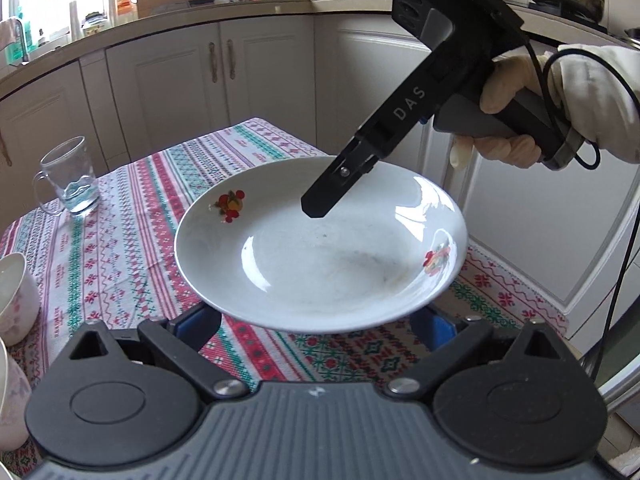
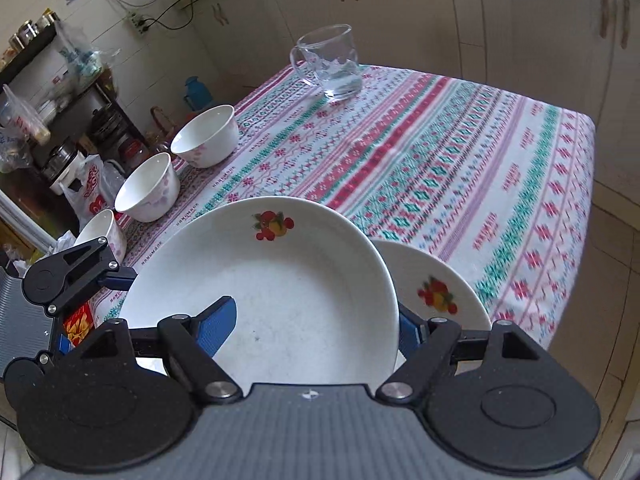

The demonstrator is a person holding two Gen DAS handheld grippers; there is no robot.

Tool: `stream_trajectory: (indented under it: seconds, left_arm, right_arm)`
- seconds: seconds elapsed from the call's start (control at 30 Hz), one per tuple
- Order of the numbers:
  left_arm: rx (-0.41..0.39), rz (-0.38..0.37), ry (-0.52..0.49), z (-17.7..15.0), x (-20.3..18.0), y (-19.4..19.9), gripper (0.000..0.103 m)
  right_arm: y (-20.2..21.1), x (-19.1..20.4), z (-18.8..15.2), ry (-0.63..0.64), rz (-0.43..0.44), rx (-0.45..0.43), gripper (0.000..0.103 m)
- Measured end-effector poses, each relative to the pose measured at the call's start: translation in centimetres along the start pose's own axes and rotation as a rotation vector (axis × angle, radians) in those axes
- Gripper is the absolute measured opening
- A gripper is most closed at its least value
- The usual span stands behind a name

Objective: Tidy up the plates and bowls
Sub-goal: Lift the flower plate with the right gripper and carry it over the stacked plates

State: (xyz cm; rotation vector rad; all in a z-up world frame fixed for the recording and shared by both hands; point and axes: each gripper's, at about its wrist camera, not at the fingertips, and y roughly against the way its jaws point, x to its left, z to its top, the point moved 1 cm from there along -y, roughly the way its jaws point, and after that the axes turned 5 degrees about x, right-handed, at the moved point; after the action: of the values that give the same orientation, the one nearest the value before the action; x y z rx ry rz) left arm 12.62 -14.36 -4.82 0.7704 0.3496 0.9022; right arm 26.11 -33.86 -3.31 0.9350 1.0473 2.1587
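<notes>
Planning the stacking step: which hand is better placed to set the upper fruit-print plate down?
Right, probably. The right gripper clamps the upper fruit-print plate at its rim, one blue pad inside; the left gripper reaches under it, its grip hidden.

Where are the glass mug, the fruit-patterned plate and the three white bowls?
glass mug (image 2: 334, 62), right wrist view, on its clear side wall.
plate (image 1: 320, 256), left wrist view, on its bare centre.
bowls (image 2: 148, 188), right wrist view, inside the middle bowl.

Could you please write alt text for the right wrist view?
The right gripper holds a white plate above a second plate on a patterned tablecloth. Three bowls line the table's left edge, and a glass mug stands at the far side.
</notes>
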Motion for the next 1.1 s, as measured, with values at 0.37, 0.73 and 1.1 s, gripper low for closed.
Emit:
stream_trajectory:
  seconds: [0.37, 0.73, 1.1]
  left_arm:
    - [-0.001, -0.010, -0.030, 0.4, -0.9, -0.6, 0.100]
    - [-0.002, -0.020, -0.035, 0.8, -1.1, -1.1, 0.100]
    - [-0.014, -0.026, -0.040, 0.8, -1.0, -1.3, 0.100]
  right_arm:
    - [0.1, -1.8, -2.4, -0.066, -0.018, -0.009, 0.085]
    - [0.1, -2.7, -3.6, -0.096, -0.046, 0.001, 0.085]
    - [1.1, -2.4, -4.5, -0.098, -0.076, 0.011, 0.086]
